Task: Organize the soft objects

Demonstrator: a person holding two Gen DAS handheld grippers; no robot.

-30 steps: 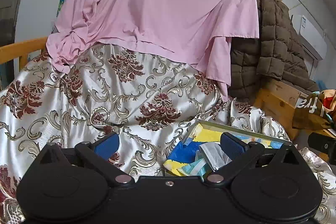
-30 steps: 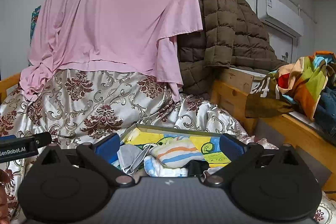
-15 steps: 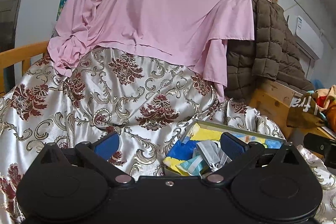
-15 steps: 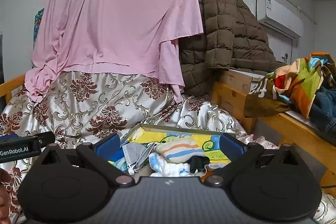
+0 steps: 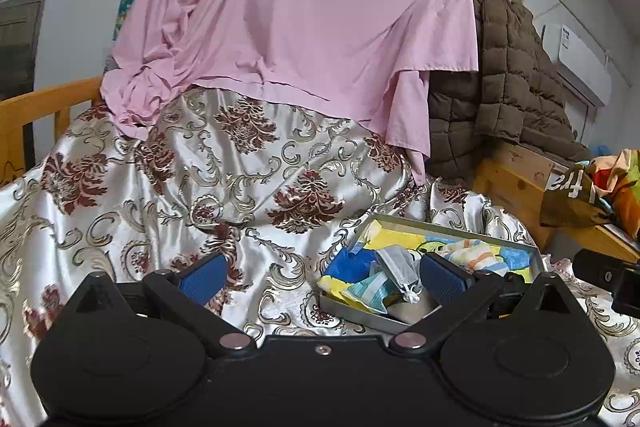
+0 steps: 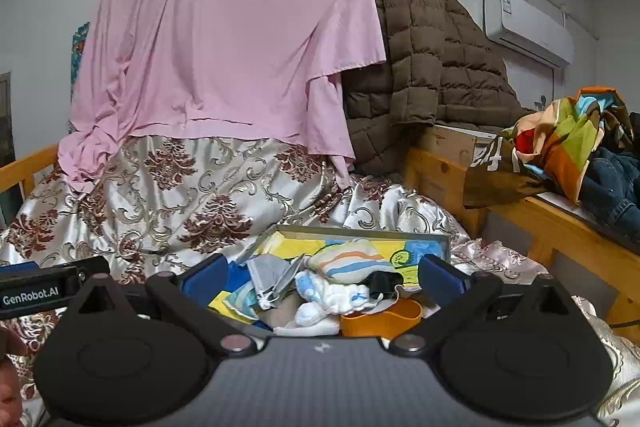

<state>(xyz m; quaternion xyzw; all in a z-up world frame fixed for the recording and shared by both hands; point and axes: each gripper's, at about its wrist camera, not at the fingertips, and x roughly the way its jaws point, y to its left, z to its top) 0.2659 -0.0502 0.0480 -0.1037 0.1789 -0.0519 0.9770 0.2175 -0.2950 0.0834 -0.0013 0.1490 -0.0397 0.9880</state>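
A shallow grey metal tray (image 6: 360,231) (image 5: 452,225) lies on the flowered satin bedspread, lined with a yellow and blue picture. In it lie a striped rolled sock (image 6: 348,262) (image 5: 470,251), a grey face mask (image 6: 266,273) (image 5: 396,261), white and blue socks (image 6: 332,297), a small black item (image 6: 384,282) and an orange cup (image 6: 380,319). My right gripper (image 6: 322,273) hovers open just in front of the tray with nothing held. My left gripper (image 5: 320,273) is open over the bedspread, its right finger at the tray's near left corner.
A pink sheet (image 6: 232,39) hangs on the back wall above the bedspread (image 5: 224,187). A brown quilted coat (image 6: 432,67) drapes over the wooden bed frame (image 6: 540,227) on the right, where colourful clothes (image 6: 568,135) and jeans are piled. A wooden rail (image 5: 44,103) runs on the left.
Both grippers have risen and drawn back a little, so more of the tray and its contents shows, including the orange cup. Both stay open and empty.
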